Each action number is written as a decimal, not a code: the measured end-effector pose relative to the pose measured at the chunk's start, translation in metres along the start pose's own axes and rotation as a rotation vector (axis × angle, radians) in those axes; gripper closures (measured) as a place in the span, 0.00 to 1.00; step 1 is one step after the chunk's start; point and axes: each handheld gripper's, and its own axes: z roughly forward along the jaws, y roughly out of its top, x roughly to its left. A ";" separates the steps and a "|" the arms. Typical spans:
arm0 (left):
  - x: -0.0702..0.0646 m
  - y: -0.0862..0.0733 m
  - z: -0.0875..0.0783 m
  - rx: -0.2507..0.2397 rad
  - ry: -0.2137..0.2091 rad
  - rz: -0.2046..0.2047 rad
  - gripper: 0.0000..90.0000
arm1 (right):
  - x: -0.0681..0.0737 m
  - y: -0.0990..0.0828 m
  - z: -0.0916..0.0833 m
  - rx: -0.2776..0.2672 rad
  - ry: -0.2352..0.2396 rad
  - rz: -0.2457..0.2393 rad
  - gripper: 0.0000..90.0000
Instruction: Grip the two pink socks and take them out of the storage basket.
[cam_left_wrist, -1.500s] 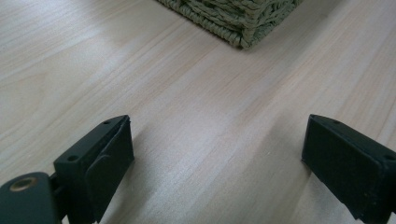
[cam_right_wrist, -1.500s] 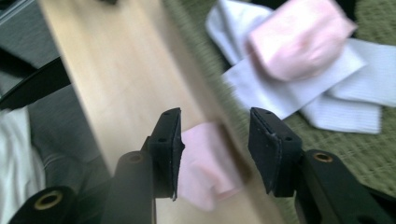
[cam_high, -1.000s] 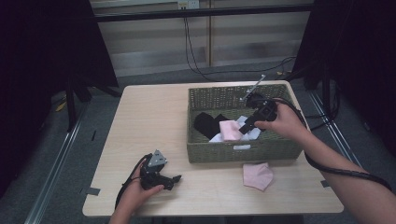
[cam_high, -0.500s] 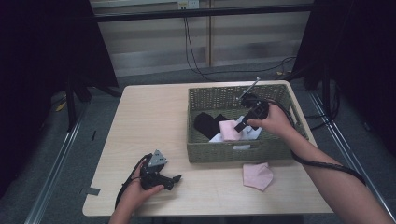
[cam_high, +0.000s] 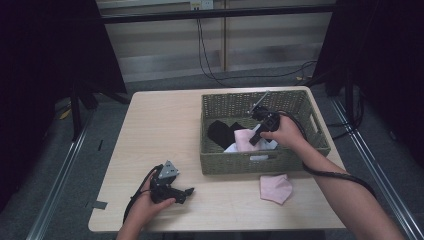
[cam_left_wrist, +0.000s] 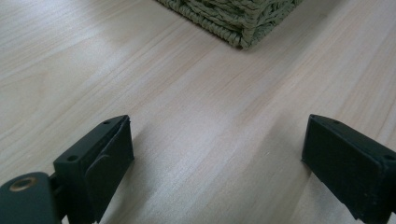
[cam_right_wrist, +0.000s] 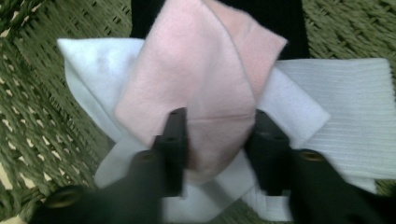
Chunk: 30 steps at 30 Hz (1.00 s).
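Straddling pink sock (cam_right_wrist: 210, 93), right claw (cam_right_wrist: 216, 140)

Ahead of my left hand-held gripper (cam_high: 187, 191) I see bare counter (cam_high: 150, 130) up to the woven basket (cam_high: 240, 162) wall, while my right hand-held gripper (cam_right_wrist: 217, 135) is hemmed in by that basket's sides, with folded cloths (cam_right_wrist: 205, 84) directly beneath.
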 end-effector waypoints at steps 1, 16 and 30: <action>0.000 0.000 0.000 0.000 -0.001 0.000 0.09 | 0.001 0.000 0.000 0.004 0.010 0.005 0.83; 0.000 0.000 0.000 0.003 0.003 0.003 0.09 | 0.013 0.000 -0.041 0.020 0.051 -0.038 0.91; 0.000 0.000 0.000 0.003 0.001 0.001 0.09 | 0.014 -0.005 -0.093 0.015 0.022 -0.063 0.91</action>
